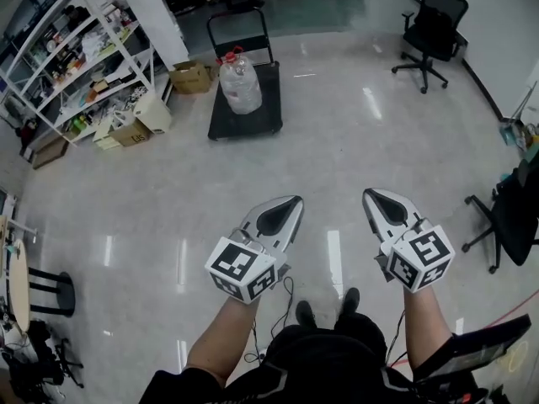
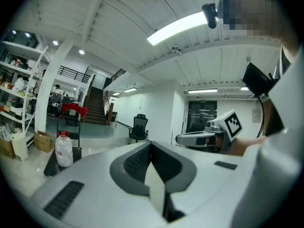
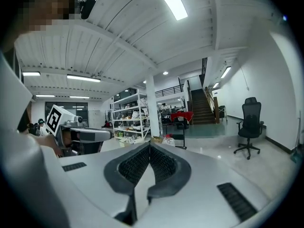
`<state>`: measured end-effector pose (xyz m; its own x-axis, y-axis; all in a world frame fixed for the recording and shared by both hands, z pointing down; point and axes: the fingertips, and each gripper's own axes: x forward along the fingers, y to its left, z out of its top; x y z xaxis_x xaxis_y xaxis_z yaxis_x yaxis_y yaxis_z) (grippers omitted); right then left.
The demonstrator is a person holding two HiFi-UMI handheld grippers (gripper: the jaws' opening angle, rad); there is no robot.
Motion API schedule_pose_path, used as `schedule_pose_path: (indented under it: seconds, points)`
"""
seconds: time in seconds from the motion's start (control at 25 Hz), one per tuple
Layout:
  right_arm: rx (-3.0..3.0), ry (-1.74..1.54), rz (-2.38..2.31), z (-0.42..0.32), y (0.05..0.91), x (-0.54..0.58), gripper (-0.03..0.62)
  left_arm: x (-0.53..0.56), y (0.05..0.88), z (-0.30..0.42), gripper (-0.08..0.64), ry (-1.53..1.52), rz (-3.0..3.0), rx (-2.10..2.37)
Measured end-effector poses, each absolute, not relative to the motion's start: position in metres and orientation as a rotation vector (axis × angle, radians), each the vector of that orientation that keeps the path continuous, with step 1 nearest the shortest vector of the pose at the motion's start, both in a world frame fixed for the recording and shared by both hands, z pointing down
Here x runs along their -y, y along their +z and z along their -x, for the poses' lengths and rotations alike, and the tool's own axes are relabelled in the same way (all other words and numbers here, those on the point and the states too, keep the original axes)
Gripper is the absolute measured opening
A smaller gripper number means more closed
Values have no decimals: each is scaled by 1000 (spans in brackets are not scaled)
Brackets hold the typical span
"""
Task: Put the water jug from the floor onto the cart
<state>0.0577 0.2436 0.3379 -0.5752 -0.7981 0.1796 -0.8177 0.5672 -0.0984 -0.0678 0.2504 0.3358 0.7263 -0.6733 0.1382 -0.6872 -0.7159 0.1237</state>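
A clear water jug (image 1: 241, 82) with a red cap stands upright on the black flat cart (image 1: 268, 114), far ahead of me on the shiny floor. The jug (image 2: 63, 149) and cart (image 2: 51, 163) also show at the left of the left gripper view, and the jug (image 3: 168, 140) shows small in the right gripper view. My left gripper (image 1: 290, 202) and right gripper (image 1: 371, 194) are held side by side in front of me, well short of the cart. Both are shut with nothing between the jaws.
White shelving (image 1: 72, 53) full of items lines the left, with cardboard boxes (image 1: 192, 77) beside the cart. A black office chair (image 1: 431, 30) stands at the far right and another chair (image 1: 505, 217) at the right edge. A stool (image 1: 38, 289) is at my left.
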Motion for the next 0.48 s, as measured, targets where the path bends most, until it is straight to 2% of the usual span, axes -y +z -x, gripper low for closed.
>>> schedule_pose_path:
  seconds: [0.24,0.48]
  points:
    - [2688,250,-1407,-76,329,-302,3,-309,332,57,2,141,-2762,1106]
    - [2727,253,-1337,-120,334,-369,3,-374,339,11,2,187,-2726,1156]
